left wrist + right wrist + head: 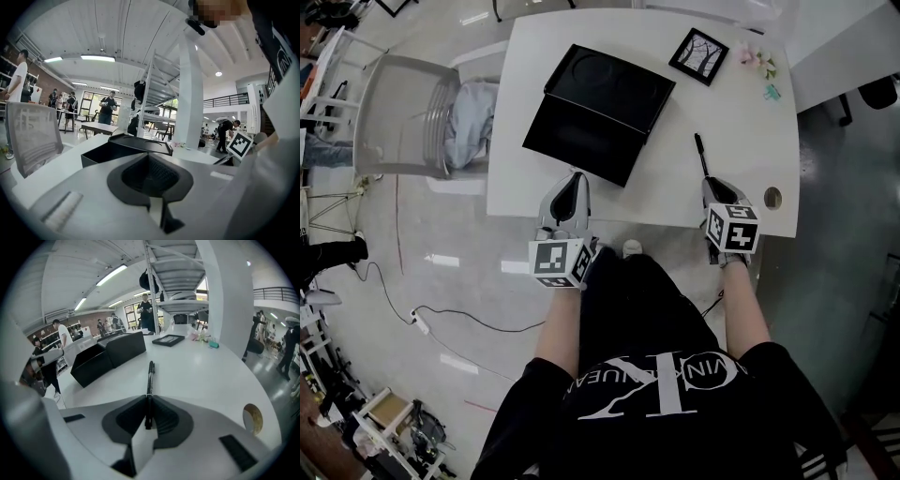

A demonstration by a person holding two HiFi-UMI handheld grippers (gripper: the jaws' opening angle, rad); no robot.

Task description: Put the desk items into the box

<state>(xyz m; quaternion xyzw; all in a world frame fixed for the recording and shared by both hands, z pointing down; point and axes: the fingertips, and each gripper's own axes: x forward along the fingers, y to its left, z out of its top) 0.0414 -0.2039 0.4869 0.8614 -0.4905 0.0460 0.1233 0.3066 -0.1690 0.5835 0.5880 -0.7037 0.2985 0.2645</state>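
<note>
An open black box [579,134] lies on the white desk [741,141] with its lid [611,86] leaning against its far side; it also shows in the left gripper view [107,153] and the right gripper view [92,364]. My right gripper [711,186] [148,398] is shut on the near end of a black pen [701,154] [150,377], which points away over the desk. At the desk's front edge, just short of the box, my left gripper [574,185] [151,174] is shut with nothing in it.
A black picture frame [698,56] [167,339], small flowers [758,62] [198,336] and a teal clip [772,91] [213,345] sit at the desk's far right. A round cable hole [772,198] [253,418] is near the right gripper. A grey chair [403,117] [32,136] stands left.
</note>
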